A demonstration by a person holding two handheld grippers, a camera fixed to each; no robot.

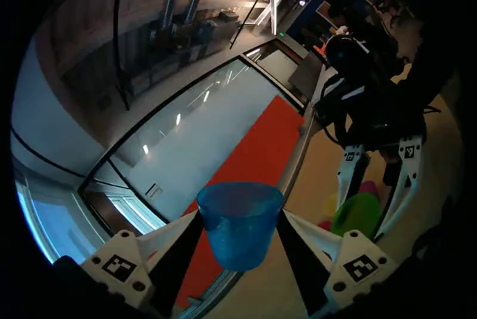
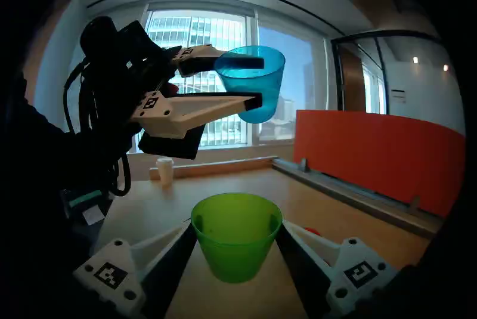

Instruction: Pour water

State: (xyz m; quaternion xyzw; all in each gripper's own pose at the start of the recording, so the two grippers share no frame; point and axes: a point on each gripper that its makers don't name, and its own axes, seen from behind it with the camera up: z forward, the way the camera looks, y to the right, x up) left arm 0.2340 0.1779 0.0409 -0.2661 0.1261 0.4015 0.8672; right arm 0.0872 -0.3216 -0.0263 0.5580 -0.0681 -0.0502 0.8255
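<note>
Left claw [image 1: 240, 217] is closed partway, both fingers pressing the sides of a see-through blue cup [image 1: 240, 238]. In the right gripper view this cup hangs high in the air in front of a bright window, above and beyond the other cup. How far it is tipped is hard to judge, and I cannot tell whether it holds water. The right claw [image 2: 237, 226] is likewise closed partway around a see-through green cup [image 2: 237, 250], gripping it on both sides, mouth up and low over a wooden surface [image 2: 334, 217]. Whether its base rests on the wood is not clear. It looks empty. An orange screen [image 2: 381, 152] stands along the far edge of the surface.

The step in hand seems to be lining up for the pour, blue cup as the source and green cup as the receiver. The next move likely calls for bringing the blue cup's rim over the green cup's mouth, then tipping it slowly while the right claw holds steady.
</note>
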